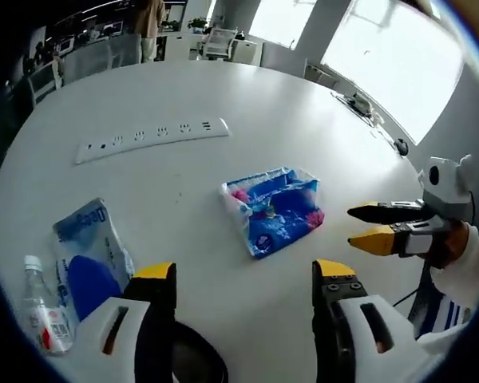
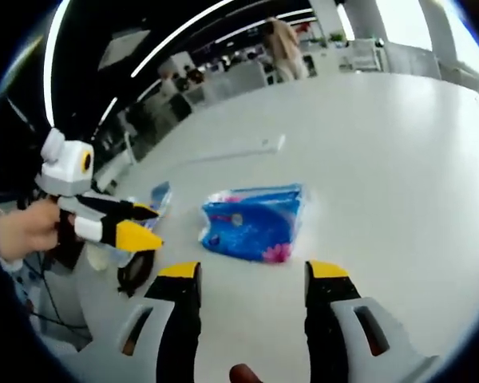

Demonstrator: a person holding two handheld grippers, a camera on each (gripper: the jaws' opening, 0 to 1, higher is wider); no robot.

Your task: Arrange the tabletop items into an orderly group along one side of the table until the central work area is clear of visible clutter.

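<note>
A blue tissue pack [image 1: 275,209] [image 2: 255,222] with pink flowers lies flat on the round white table [image 1: 319,136] [image 2: 399,159], near its middle. My left gripper [image 1: 246,275] is open just short of the pack, with nothing between its yellow-tipped fingers. It also enters the right gripper view from the left, held by a hand. My right gripper [image 2: 254,271] is open too, empty, with the pack ahead of it; in the left gripper view it comes in from the right, beside the pack. A white power strip [image 1: 152,137] [image 2: 239,152] lies farther back.
A blue and white pouch [image 1: 88,247] [image 2: 160,195] and a small clear bottle [image 1: 44,311] lie at the table's near left edge. A black round object [image 1: 195,359] [image 2: 136,271] sits beneath my left gripper. Chairs and a standing person [image 2: 283,40] are beyond the table.
</note>
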